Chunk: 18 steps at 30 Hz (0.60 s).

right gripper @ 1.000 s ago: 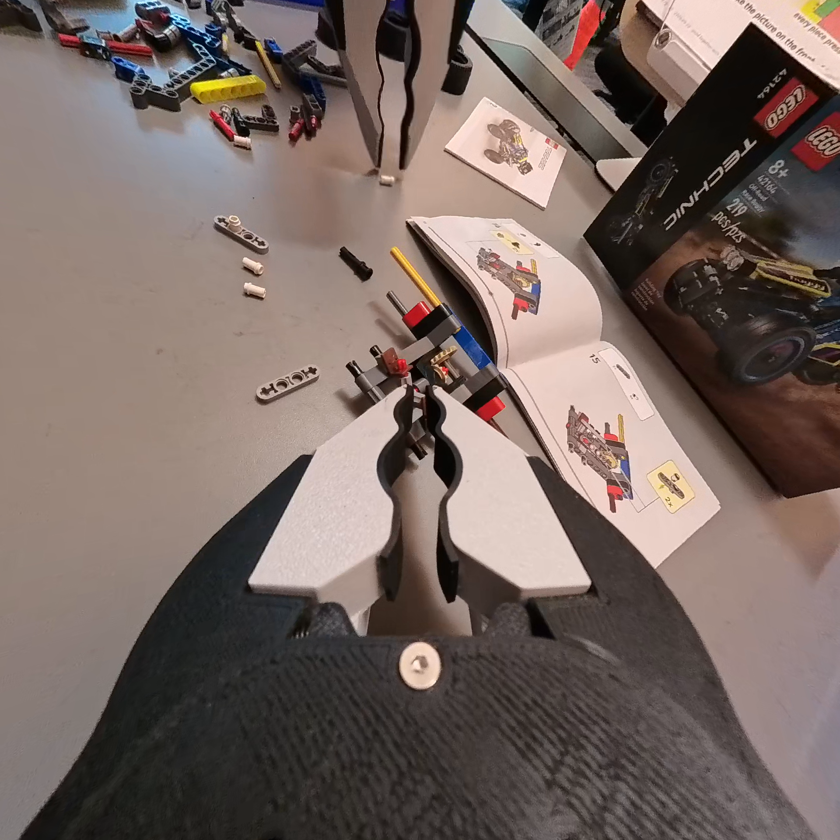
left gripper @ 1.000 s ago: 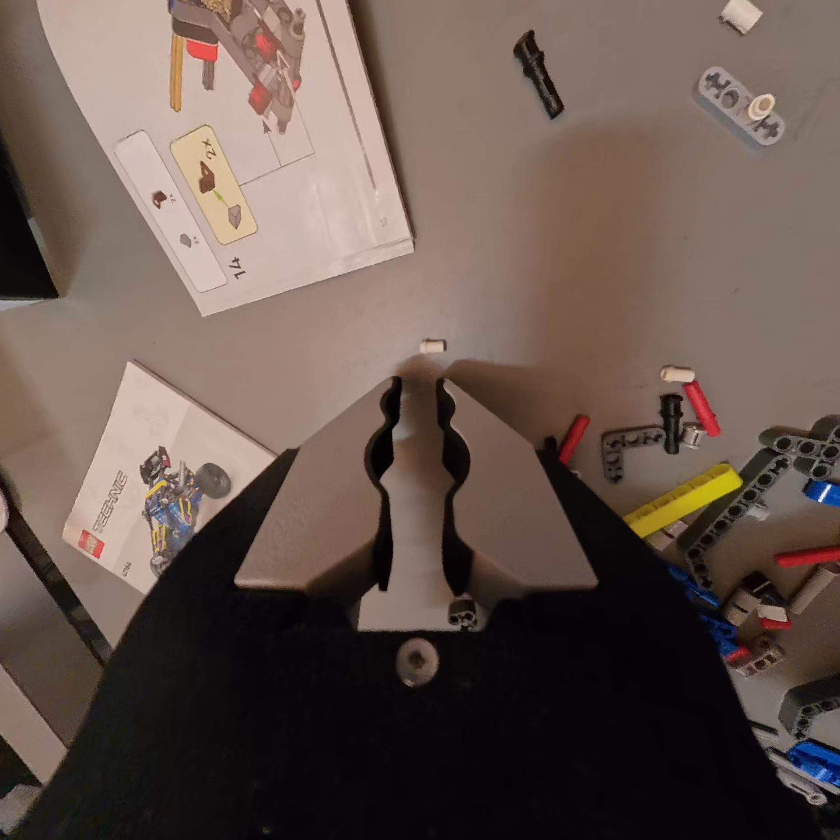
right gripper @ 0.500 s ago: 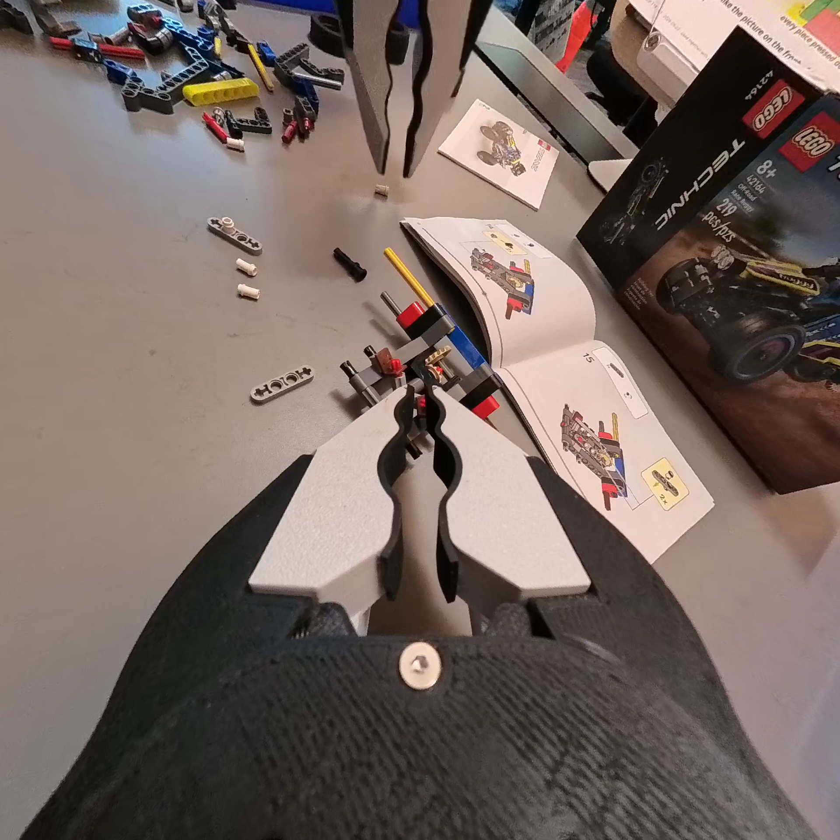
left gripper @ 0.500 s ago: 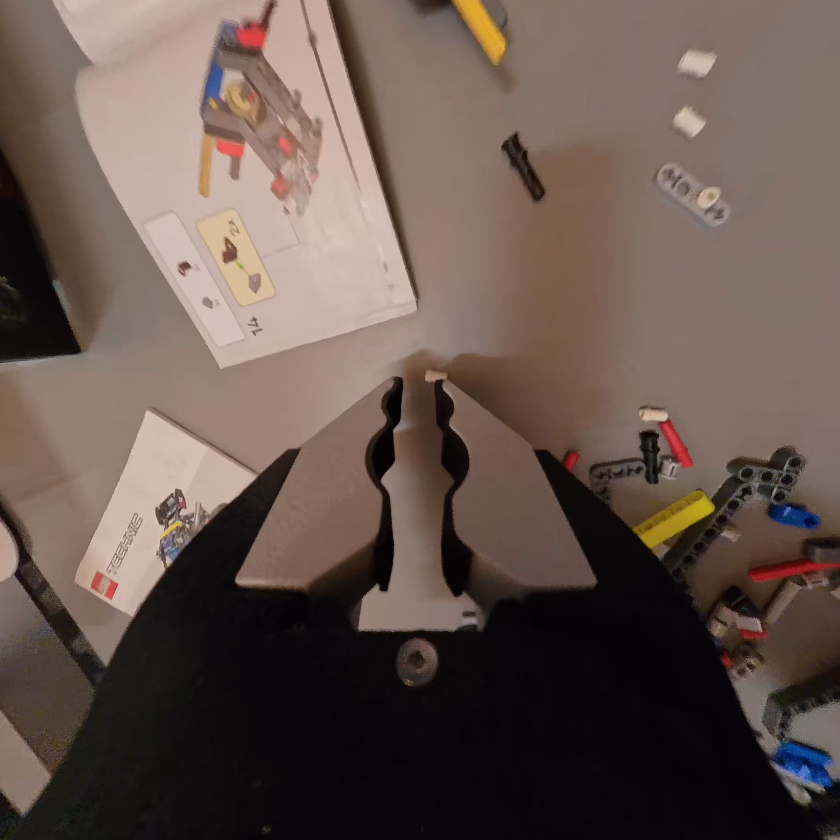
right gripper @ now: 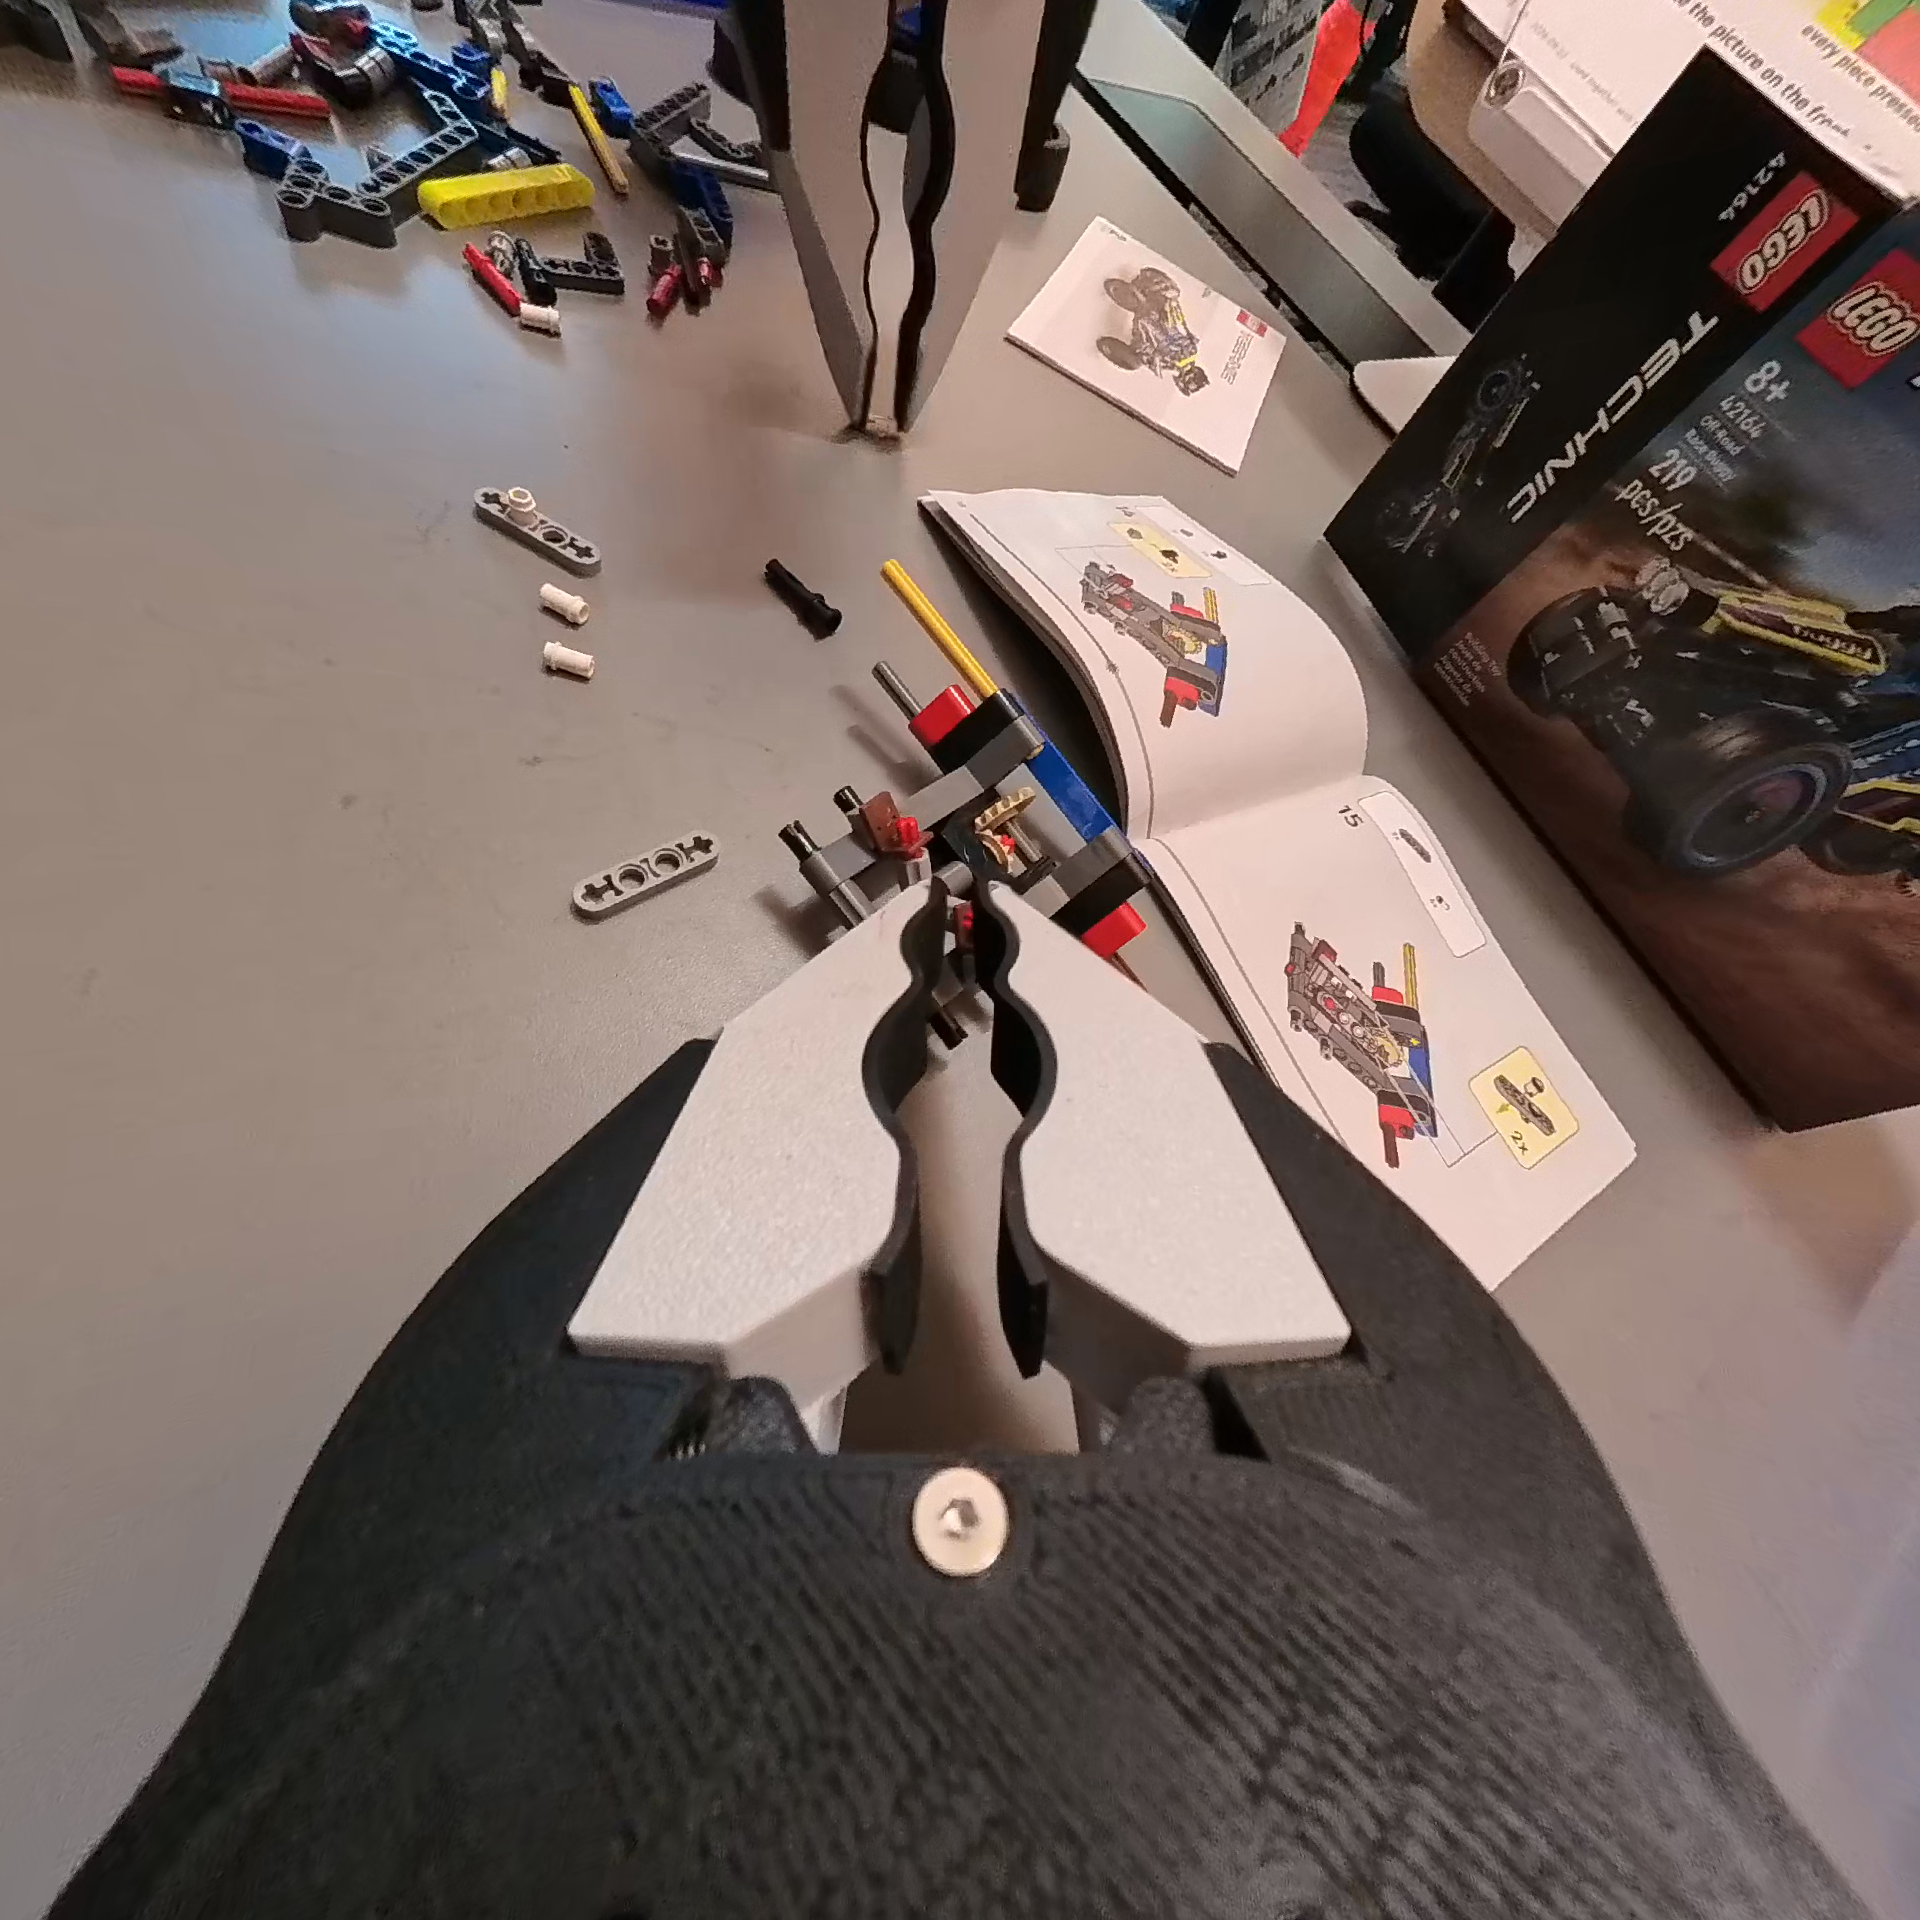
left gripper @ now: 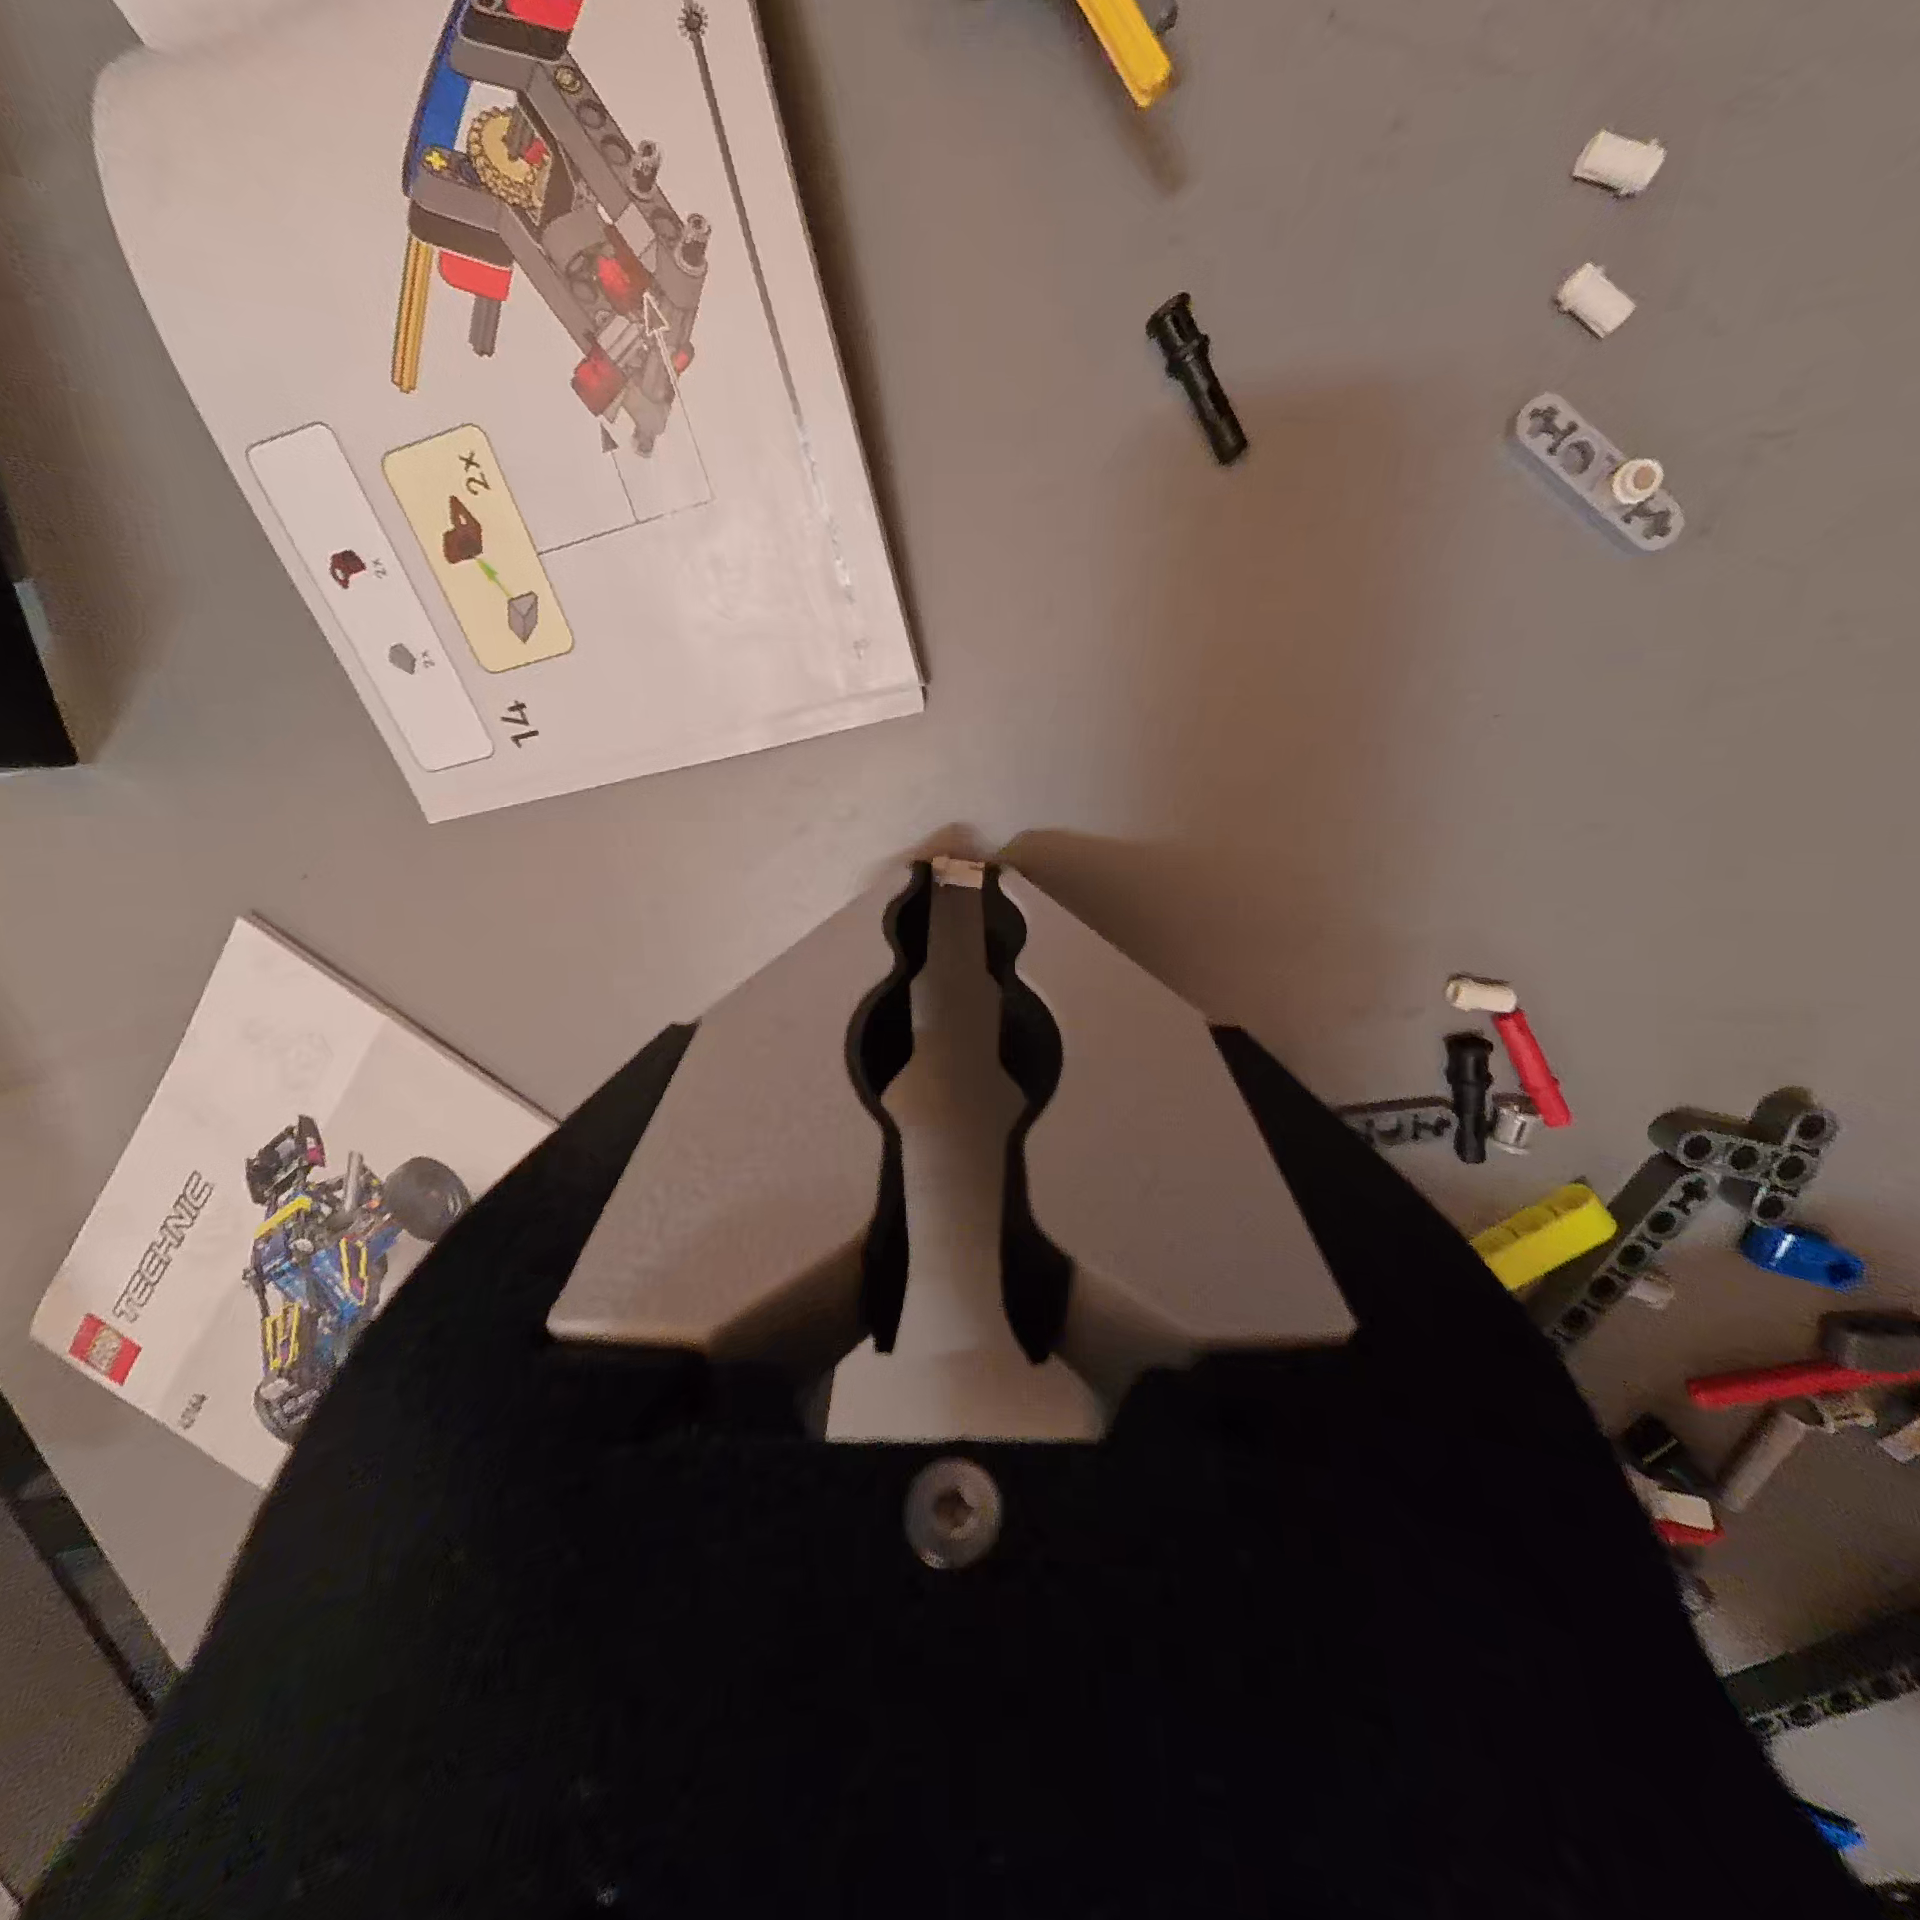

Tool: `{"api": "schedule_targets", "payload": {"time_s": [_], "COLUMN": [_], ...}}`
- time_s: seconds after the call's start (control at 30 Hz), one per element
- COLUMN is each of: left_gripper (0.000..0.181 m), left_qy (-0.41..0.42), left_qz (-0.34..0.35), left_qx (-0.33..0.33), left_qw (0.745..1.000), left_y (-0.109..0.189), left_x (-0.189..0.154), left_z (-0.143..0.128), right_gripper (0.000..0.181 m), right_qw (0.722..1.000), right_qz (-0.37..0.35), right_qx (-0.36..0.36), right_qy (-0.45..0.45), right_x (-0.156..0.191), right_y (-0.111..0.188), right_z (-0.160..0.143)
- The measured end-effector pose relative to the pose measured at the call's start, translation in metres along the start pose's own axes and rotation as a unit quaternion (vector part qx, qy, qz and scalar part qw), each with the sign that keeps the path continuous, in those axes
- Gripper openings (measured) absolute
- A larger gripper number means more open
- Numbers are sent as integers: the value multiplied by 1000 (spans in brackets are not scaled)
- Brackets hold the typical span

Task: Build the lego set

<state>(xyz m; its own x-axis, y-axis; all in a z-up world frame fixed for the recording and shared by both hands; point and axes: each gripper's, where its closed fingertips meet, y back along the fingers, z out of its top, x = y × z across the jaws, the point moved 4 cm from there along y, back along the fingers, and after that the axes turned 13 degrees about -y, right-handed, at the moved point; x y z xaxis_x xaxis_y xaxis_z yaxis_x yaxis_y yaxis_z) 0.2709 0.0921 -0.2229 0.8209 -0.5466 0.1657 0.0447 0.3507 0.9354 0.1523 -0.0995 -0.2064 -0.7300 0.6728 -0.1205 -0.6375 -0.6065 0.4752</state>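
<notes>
My left gripper [left gripper: 956,873] points down at the grey table, its tips closed on a small white pin [left gripper: 957,871] that fills the gap between them. The right wrist view shows it too [right gripper: 878,421], with its tips on the table. My right gripper [right gripper: 961,899] is shut on the near end of the partly built chassis [right gripper: 997,769], which has grey, black, blue and red parts, a tan gear and a yellow axle. The chassis rests on the table beside the open instruction booklet [right gripper: 1247,727].
A black pin [left gripper: 1195,379], two white pins [left gripper: 1595,301] and a grey thin beam holding a pin [left gripper: 1590,478] lie ahead. Another thin beam [right gripper: 644,873] lies left of the chassis. There are also a pile of loose parts [left gripper: 1714,1195], a small leaflet [left gripper: 239,1195] and the set box [right gripper: 1662,582]. Some 20 centimeters of space lies between my two pairs of fingers.
My left gripper rose, then came down over the white pin and narrowed onto it. My right gripper stayed on the chassis.
</notes>
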Motion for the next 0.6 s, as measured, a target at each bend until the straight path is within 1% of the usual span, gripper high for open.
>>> {"api": "schedule_targets", "payload": {"time_s": [0.07,0.13,0.2,0.23,0.27,0.3,0.37,0.4,0.43,0.53,0.6], "left_gripper": [7,7,7,7,7,7,7,7,7,7,7], "left_qy": [0,-1,-7,-15,-26,-34,-51,-64,-78,-104,-120], "left_qz": [9,39,105,148,192,236,304,333,353,378,389], "left_qx": [0,-20,-60,-84,-116,-148,-202,-219,-228,-241,-237], "left_qw": [1000,999,993,985,974,960,930,915,904,888,882], "left_y": [1,5,16,24,32,41,55,60,63,66,67], "left_x": [-2,-4,-4,-6,-9,-13,-27,-34,-42,-59,-65], "left_z": [1,10,33,51,71,93,132,148,161,186,195], "right_gripper": [3,6,14,21,22,22,24,22,17,21,19], "right_qw": [1000,1000,997,990,975,950,884,855,838,822,804], "right_qz": [0,3,27,66,116,172,280,322,348,379,413], "right_qx": [-5,-21,-56,-88,-129,-169,-227,-241,-242,-224,-222], "right_qy": [-3,-14,-49,-85,-137,-198,-298,-327,-344,-360,-365], "right_x": [-1,-3,-3,1,5,10,16,19,23,33,41], "right_y": [1,4,10,14,19,25,36,40,42,40,43], "right_z": [1,4,12,21,32,43,60,65,67,64,65]}}
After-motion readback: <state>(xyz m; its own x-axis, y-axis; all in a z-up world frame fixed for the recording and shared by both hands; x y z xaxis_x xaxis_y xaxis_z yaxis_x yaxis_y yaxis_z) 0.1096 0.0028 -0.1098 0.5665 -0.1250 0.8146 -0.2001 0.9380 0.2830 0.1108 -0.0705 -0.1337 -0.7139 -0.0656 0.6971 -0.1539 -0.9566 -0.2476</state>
